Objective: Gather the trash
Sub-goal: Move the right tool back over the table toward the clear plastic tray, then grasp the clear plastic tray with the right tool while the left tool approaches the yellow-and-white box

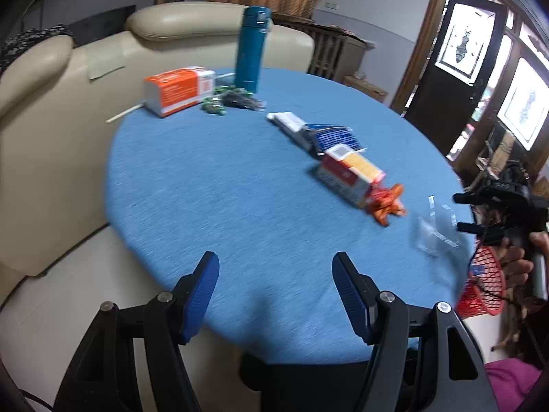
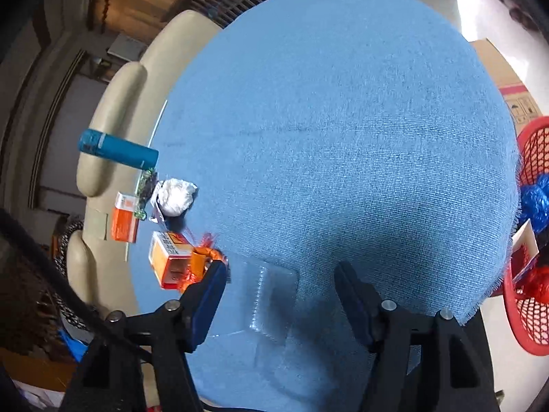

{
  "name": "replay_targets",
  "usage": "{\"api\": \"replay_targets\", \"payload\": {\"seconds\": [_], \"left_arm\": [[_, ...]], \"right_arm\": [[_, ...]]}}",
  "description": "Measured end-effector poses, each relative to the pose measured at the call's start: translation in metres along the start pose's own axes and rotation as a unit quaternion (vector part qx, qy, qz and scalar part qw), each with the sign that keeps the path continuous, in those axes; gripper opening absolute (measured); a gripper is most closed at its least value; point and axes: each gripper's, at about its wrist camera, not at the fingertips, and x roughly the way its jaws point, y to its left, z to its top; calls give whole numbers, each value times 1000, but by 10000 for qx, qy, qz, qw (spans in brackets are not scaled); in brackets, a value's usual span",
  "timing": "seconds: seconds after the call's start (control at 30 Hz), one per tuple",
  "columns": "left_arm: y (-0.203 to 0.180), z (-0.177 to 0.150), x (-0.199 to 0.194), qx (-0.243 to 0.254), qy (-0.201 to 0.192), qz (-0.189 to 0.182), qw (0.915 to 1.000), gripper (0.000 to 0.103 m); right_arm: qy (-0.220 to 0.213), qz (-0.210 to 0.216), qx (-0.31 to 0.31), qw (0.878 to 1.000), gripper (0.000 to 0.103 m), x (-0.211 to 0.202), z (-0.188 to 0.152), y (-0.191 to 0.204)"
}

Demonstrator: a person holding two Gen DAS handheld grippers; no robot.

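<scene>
Jaws of both grippers are standing spread with nothing pinched: the left gripper (image 1: 276, 288) is hanging over the near edge of the bench (image 1: 223, 189), and the right gripper (image 2: 281, 295) is straddling a clear plastic wrapper (image 2: 271, 295) without pressing it.

Bench is round, covered in woven blue cloth with a frayed edge. A cream leather sofa (image 1: 51, 120) is curving behind it.

Red mesh basket (image 2: 535, 240) is sitting off the bench edge; only the right wrist view is showing the blue and red scraps inside it. Only the left wrist view is showing the hand (image 1: 521, 257) gripping the right tool's handle.

Teal cylindrical flask (image 1: 252, 48) is standing upright at the far side, near an orange-and-white carton (image 1: 178, 89). A red-and-yellow box (image 1: 350, 175) is lying flat, long axis running from the flask side toward the right gripper. Crumpled orange wrapper (image 1: 387, 204) is touching the box's near end. Wrapper is flat, glossy, and lying just beside it near the bench edge.
</scene>
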Motion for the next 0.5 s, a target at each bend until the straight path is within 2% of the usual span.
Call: {"api": "replay_targets", "payload": {"seconds": [0.23, 0.33, 0.43, 0.5], "left_arm": [[-31, 39, 18, 213, 34, -372, 9991, 69], [-38, 51, 30, 234, 109, -302, 9992, 69], [-44, 57, 39, 264, 232, -247, 9991, 69], [-44, 57, 39, 196, 250, -345, 9989, 69]], "right_arm": [[313, -236, -220, 9990, 69, 18, -11, 27], [358, -255, -514, 9977, 69, 25, -18, 44], [452, -150, -376, 9982, 69, 32, -18, 48], [517, -196, -210, 9982, 69, 38, -16, 48]]}}
